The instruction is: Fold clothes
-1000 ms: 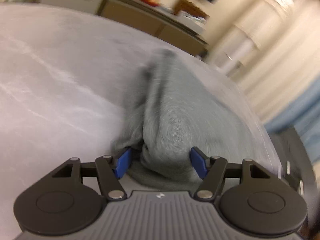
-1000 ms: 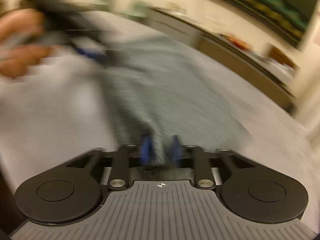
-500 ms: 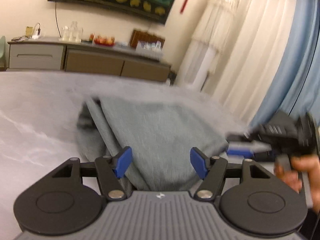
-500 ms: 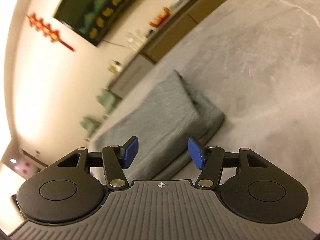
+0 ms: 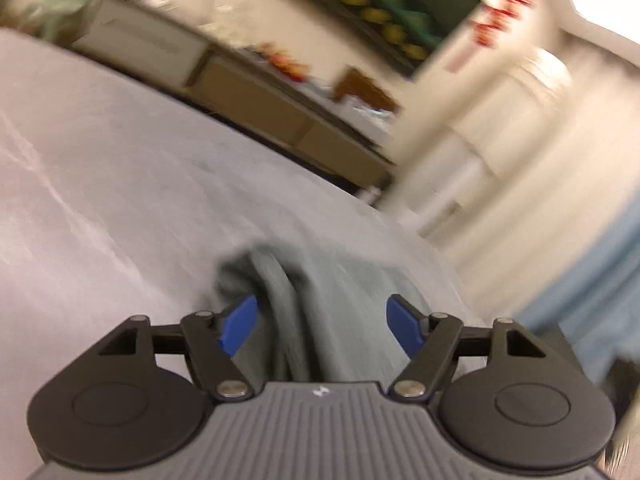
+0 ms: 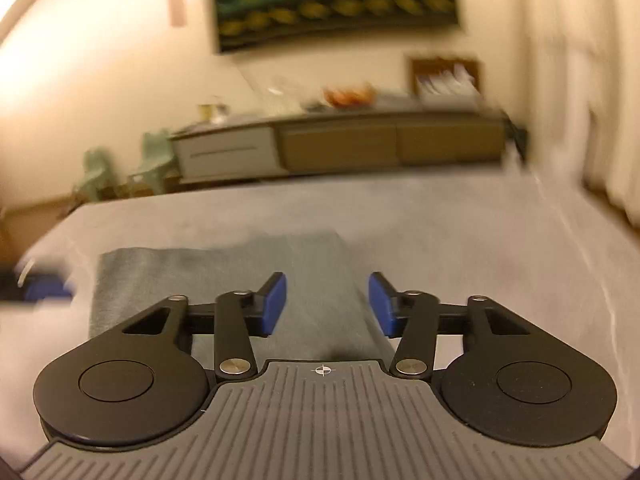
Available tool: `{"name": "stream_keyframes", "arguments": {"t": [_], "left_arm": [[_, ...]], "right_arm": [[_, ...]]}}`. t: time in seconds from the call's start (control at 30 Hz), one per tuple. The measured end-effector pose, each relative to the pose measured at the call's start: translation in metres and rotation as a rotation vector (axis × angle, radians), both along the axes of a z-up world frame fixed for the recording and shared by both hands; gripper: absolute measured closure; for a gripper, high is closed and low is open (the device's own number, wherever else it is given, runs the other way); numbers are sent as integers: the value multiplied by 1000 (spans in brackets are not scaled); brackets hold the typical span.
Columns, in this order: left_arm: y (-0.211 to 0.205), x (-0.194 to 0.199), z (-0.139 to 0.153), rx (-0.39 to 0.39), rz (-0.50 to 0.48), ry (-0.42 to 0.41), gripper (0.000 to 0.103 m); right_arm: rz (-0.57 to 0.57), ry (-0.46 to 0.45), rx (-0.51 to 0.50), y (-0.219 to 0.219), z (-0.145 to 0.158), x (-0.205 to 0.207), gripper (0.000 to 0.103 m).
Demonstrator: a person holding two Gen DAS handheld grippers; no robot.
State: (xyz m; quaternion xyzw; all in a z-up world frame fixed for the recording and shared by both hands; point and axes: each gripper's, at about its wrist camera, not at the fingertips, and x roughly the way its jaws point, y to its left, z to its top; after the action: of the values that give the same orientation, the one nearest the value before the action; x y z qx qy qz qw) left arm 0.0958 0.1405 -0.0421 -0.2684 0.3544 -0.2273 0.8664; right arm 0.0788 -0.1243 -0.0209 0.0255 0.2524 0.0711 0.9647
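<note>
Both tongs stand wide open with nothing between the pads. The grey garment [image 6: 224, 280] lies on the pale grey desk [image 6: 500, 248] as a compact, squared stack; from the right tongs [image 6: 327, 305] its top looks flat and its edges fairly straight. From the left tongs [image 5: 322, 322] the near end shows rolled layers bunched at one corner, though the blur makes it hard to say how loose they are. Judgement: this fits either a fold just let go, or a pause before another fold across the stack. Either way, doing it well means keeping the layers aligned: come in low, pinch all thicknesses at an edge, not only the top sheet, and lay down without dragging. The bunched corner by my left pad [image 5: 238, 330] is the weak spot; it could spring open. My left tongs appear as a blue smear at the left edge of the right view, just beside the cloth. Around: a long sideboard [image 6: 340, 148] with clutter, green chairs [image 6: 120, 168], a wall hanging [image 6: 336, 0], curtains [image 5: 520, 140]. All stand well apart from the desk; nothing blocks the cloth.
</note>
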Motion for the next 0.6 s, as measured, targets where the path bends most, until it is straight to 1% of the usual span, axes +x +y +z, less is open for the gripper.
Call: {"name": "stream_keyframes", "arguments": {"t": [0.03,0.07,0.1,0.13,0.17,0.2,0.23,0.3,0.33,0.4,0.47,0.5,0.53,0.6], "left_arm": [[-3,17,-6,-21,-14,35,31],[-8,32,-11,-15,-16,65,32],[-17,44,-17,36,3,85,32],[-23,53,-24,84,27,106,38],[-24,58,-33,108,57,123,39],[-20,59,-40,100,85,127,41],[-17,60,-46,93,113,132,47],[-9,61,-58,71,167,142,49],[-4,58,-60,47,191,147,49],[6,49,-64,16,224,146,50],[7,40,-60,57,237,132,53],[8,35,-58,77,243,125,52],[8,31,-56,97,250,118,45],[11,23,-46,149,259,80,43]], "right_arm": [[65,29,-18,11,-3,8,50],[124,57,-35,22,-7,16,50],[140,75,-40,24,-12,19,50],[156,93,-44,26,-18,21,50],[172,111,-49,28,-23,24,51],[188,129,-53,30,-29,27,51],[203,146,-58,33,-34,29,51],[235,182,-67,37,-45,35,51],[250,198,-71,39,-50,37,51],[260,210,-69,36,-50,38,51],[270,222,-67,33,-50,40,51],[275,228,-66,32,-50,40,51],[280,234,-65,31,-50,41,50],[311,259,-75,29,-46,45,48]]}}
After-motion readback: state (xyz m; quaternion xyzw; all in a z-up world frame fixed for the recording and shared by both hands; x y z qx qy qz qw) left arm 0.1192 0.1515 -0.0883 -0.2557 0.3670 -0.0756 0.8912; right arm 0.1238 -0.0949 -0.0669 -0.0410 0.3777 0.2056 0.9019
